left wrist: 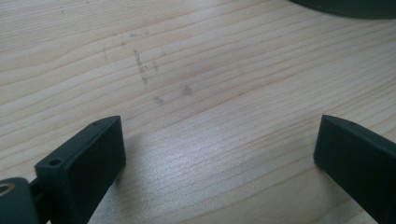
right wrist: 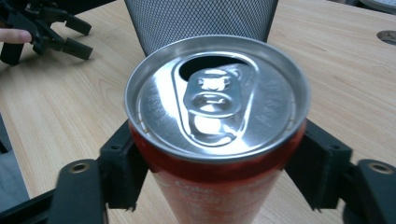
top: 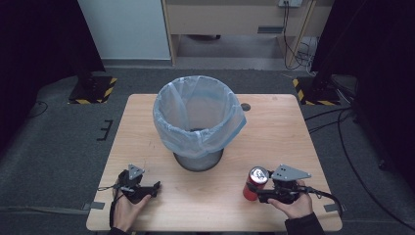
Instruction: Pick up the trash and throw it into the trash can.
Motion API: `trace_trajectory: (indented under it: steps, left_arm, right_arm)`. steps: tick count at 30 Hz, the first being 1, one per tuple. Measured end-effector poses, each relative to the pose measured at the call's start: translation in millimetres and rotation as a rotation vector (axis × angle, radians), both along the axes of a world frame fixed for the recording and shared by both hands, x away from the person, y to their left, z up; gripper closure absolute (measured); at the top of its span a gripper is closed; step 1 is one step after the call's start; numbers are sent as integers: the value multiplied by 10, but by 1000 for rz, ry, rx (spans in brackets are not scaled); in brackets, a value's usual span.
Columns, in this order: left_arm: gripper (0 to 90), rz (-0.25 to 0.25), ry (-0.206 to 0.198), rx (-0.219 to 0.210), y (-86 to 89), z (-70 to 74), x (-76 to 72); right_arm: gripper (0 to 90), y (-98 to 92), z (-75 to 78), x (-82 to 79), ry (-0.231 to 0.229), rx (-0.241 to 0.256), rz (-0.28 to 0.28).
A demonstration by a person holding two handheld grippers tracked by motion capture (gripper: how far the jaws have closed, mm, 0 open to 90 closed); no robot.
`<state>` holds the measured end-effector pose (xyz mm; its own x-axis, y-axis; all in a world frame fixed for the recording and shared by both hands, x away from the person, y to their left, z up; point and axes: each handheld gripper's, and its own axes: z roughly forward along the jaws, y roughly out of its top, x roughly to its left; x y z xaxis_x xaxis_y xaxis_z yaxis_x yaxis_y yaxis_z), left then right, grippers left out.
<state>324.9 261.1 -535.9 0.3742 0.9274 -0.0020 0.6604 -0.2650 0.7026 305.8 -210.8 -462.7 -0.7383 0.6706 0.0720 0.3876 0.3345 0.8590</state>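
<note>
A red drink can (top: 255, 183) with an opened silver top (right wrist: 215, 95) stands upright near the table's front right. My right gripper (top: 258, 194) is shut on the can's body, one black jaw pressed against each side. A mesh waste bin (top: 198, 122) lined with a pale blue bag stands in the middle of the wooden table (top: 274, 122), behind and left of the can. My left gripper (top: 155, 188) rests low over the front left of the table, open, with bare wood (left wrist: 210, 140) between its jaws. The bin's mesh wall (right wrist: 201, 18) rises just behind the can.
The bin's dark base edge (left wrist: 345, 7) lies ahead of the left gripper. A round grommet (top: 245, 106) sits in the tabletop at the back right. Black stands with hazard-striped feet (top: 93, 90) flank the table on the grey floor. Cables (top: 342, 142) trail at the right.
</note>
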Motion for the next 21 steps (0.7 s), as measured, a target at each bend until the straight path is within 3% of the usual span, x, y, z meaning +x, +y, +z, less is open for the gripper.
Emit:
trace_trajectory:
  steps: [9, 16, 21]
  left_arm:
    - [12, 0, 0, 0, 0, 0, 0]
    - [12, 0, 0, 0, 0, 0, 0]
    - [11, -1, 0, 0, -3, 0, 2]
  right_arm:
    - [335, -17, 43, -2, 4, 38, -11]
    - [335, -74, 152, -2, -57, 142, -53]
    - [335, -110, 255, -4, -112, 179, -84]
